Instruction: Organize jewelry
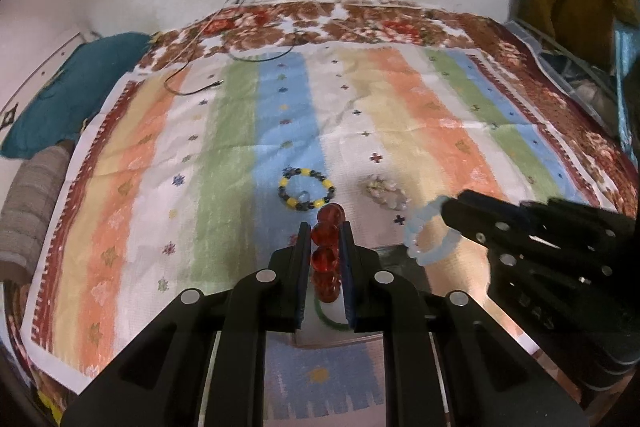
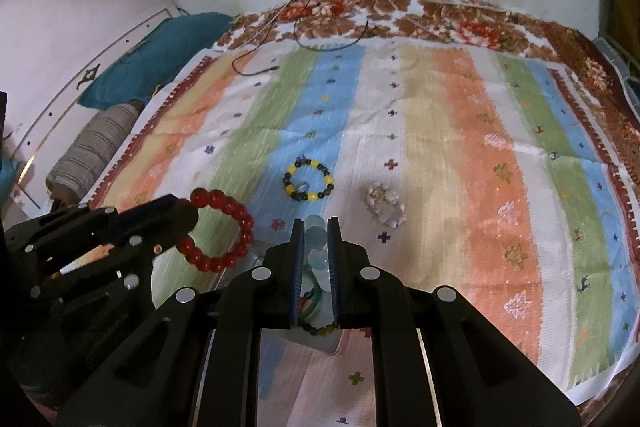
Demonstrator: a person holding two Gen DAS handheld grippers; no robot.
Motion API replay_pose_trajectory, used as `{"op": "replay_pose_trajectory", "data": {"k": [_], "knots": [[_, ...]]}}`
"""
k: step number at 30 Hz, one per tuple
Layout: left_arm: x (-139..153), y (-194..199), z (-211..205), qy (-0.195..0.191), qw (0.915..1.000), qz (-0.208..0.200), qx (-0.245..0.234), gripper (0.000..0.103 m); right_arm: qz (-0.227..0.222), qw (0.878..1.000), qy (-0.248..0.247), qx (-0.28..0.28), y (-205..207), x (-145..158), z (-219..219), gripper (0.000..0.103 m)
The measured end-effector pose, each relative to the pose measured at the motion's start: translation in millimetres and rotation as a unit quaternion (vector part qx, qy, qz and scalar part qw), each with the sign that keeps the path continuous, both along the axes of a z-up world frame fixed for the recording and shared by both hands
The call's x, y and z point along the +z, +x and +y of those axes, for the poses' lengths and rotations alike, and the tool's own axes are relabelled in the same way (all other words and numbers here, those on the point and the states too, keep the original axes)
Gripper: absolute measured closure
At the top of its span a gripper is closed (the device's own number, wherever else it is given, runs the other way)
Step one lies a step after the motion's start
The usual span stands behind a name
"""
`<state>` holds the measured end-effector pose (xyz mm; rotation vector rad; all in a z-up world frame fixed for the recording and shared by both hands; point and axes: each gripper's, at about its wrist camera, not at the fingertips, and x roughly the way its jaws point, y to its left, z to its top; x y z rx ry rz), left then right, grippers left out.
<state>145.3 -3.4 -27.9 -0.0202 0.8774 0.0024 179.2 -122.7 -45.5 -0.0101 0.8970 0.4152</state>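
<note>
Bracelets in both grippers, mid-transfer! Left gripper (image 1: 326, 227) is clamped on the red bracelet (image 1: 327, 247), centre frame; right gripper (image 2: 316, 227) pinches the blue bracelet (image 2: 315, 247), and both hang over the tray (image 2: 320, 347) at bottom centre, where a green bangle (image 2: 316, 301) already lies. Out on the cloth (image 2: 460, 147), mid-frame, wait the yellow bracelet (image 2: 308, 179) and, near it, the white bracelet (image 2: 385, 205). Next call, I'd say: lower, release cleanly into the tray, without tangling.
</note>
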Motion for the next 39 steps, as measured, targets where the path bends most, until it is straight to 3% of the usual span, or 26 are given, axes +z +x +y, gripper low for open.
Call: {"op": "replay_pose_trajectory", "data": {"k": [2, 3, 4, 7, 9, 18, 24, 27, 33, 39], "knots": [[2.7, -0.1, 4.5, 0.000, 1.0000, -0.003, 0.007, 0.084, -0.005, 1.000, 0.001, -0.006, 0.4, 1.9, -2.2, 0.083], [3.7, 0.0, 7.1, -0.003, 0.9999, -0.005, 0.010, 0.084, -0.007, 1.000, 0.001, -0.009, 0.3, 2.6, -3.0, 0.071], [4.4, 0.5, 10.3, -0.006, 0.9999, -0.005, 0.015, 0.084, -0.008, 1.000, 0.002, -0.011, 0.9, 2.9, -4.4, 0.068], [4.2, 3.0, 16.4, -0.009, 0.9997, -0.003, 0.023, 0.082, -0.004, 1.000, 0.001, -0.019, 3.8, 0.4, -8.5, 0.068], [2.1, 5.3, 19.5, -0.012, 0.9996, 0.001, 0.027, 0.076, 0.001, 1.000, -0.001, -0.024, 7.6, -2.0, -10.6, 0.068], [-9.2, 21.8, 27.0, -0.015, 0.9990, 0.021, 0.037, 0.065, 0.015, 0.999, -0.012, -0.047, 25.4, -10.8, -19.8, 0.054], [-21.5, 39.6, 28.8, -0.008, 0.9987, 0.037, 0.034, 0.061, 0.014, 0.998, -0.037, -0.051, 37.5, -15.9, -17.1, 0.051], [-27.6, 50.0, 29.4, 0.011, 0.9986, 0.037, 0.035, 0.052, 0.014, 0.997, -0.050, -0.053, 44.0, -19.0, -15.5, 0.049], [-43.4, 69.3, 44.9, -0.021, 0.9967, 0.063, 0.046, 0.052, 0.021, 0.995, -0.061, -0.079, 62.1, -29.2, -18.5, 0.041], [-50.8, 86.0, 53.4, -0.021, 0.9963, 0.058, 0.061, 0.052, 0.038, 0.992, -0.085, -0.081, 76.3, -47.8, -13.1, 0.040]]}}
